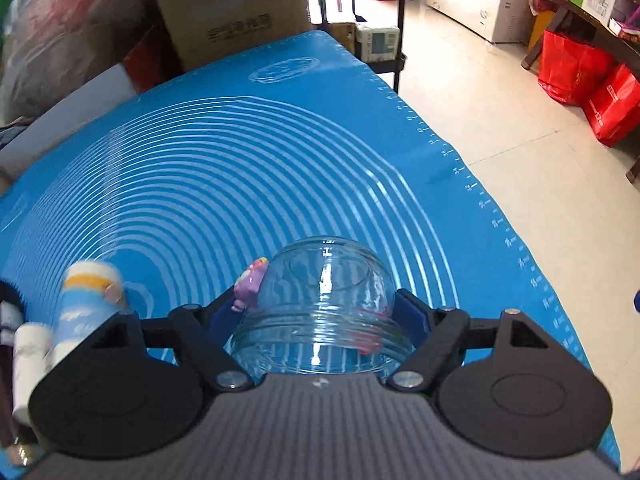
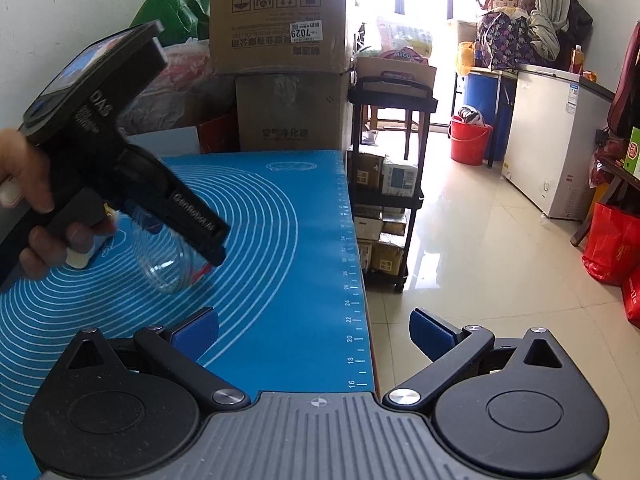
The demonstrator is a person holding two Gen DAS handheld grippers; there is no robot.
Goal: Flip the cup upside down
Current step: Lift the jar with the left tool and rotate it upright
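Our left gripper [image 1: 320, 300] is clamped on the glass cup [image 1: 324, 308], tipped base-forward over the blue mat [image 1: 200, 184]. We've got the right gripper [image 2: 314, 332] spread wide, cup at its 10 o'clock.

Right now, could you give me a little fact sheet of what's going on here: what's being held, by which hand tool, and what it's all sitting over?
held thing: clear glass cup, lying sideways between the fingers, mouth toward the camera
holder: left gripper, shut on the cup's sides
cup decoration: small pink figure on its side
other tool: right gripper, open, holding nothing
surface below: blue mat with white rings
nearby: a blue and white bottle left of the cup
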